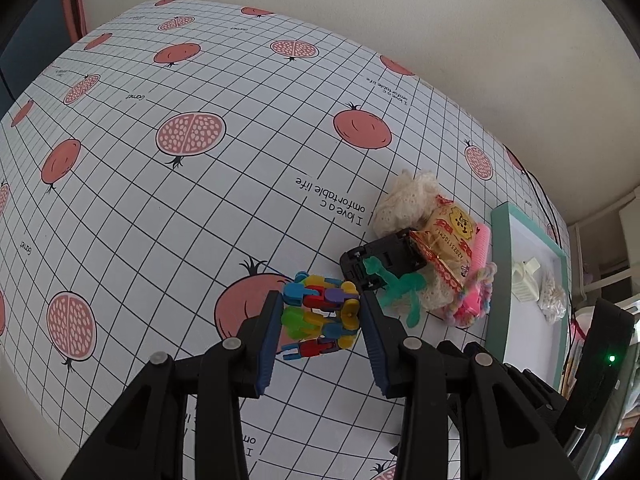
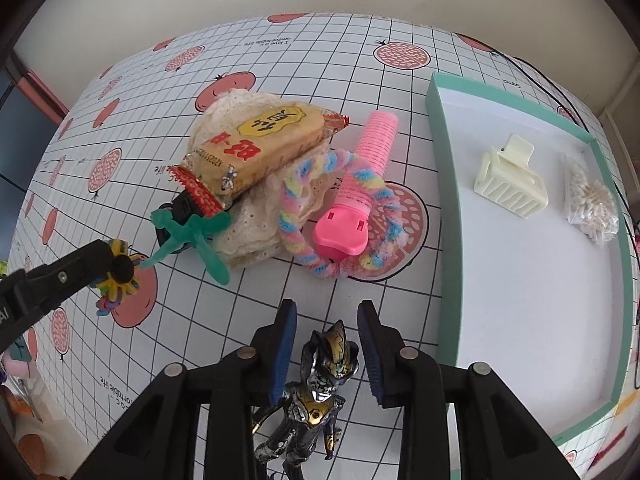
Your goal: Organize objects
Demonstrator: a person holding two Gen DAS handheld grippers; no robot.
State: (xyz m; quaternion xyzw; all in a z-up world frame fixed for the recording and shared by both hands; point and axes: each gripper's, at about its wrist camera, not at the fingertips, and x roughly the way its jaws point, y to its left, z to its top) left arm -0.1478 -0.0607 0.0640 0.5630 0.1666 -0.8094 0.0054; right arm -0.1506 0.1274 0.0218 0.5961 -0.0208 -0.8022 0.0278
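Bright, even daylight, soft shadows, sharp focus — heavy fisheye bending, dark corners

Tablecloth point(image 1: 224, 216) print — "I love a comfortable life", "Garnet"

I see a table covered by a white tablecloth point(image 1: 224, 184) with a black grid, printed with salmon-pink pomegranates, some whole and some cut open, and short lines of black text. Behind it stands a plain cream wall point(image 1: 440, 20), evenly lit by soft daylight with no hard shadows. At my far left a pinkish-red strip point(image 1: 74, 4) runs beside a dark panel; I cannot tell whether it is a frame or a curtain. A thin black cable point(image 2: 536, 72) trails over the table's far right edge. Past that edge the room is cluttered and too blurred for me to identify.
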